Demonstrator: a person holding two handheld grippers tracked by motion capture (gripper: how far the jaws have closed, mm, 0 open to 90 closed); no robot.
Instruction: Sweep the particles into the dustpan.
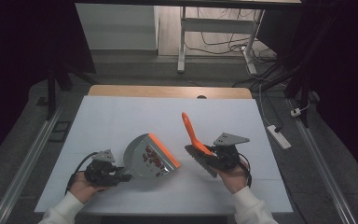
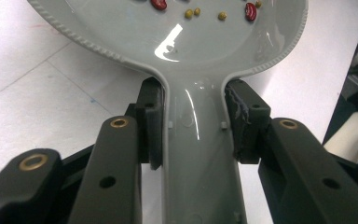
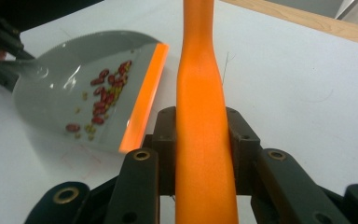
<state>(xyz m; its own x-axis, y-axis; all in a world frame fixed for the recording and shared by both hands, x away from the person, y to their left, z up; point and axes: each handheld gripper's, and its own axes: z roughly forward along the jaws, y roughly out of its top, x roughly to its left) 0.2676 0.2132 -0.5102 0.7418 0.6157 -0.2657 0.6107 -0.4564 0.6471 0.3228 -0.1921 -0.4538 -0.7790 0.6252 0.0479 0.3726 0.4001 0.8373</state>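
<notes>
Left gripper [image 1: 121, 176] clamps the dustpan [image 1: 149, 157] handle (beans inside); at 3 o'clock, right gripper [image 1: 211, 156] clamps the brush [image 1: 194, 135].

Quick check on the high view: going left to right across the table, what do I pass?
Left tongs → grey dustpan with beans → orange-handled brush → right tongs.
</notes>
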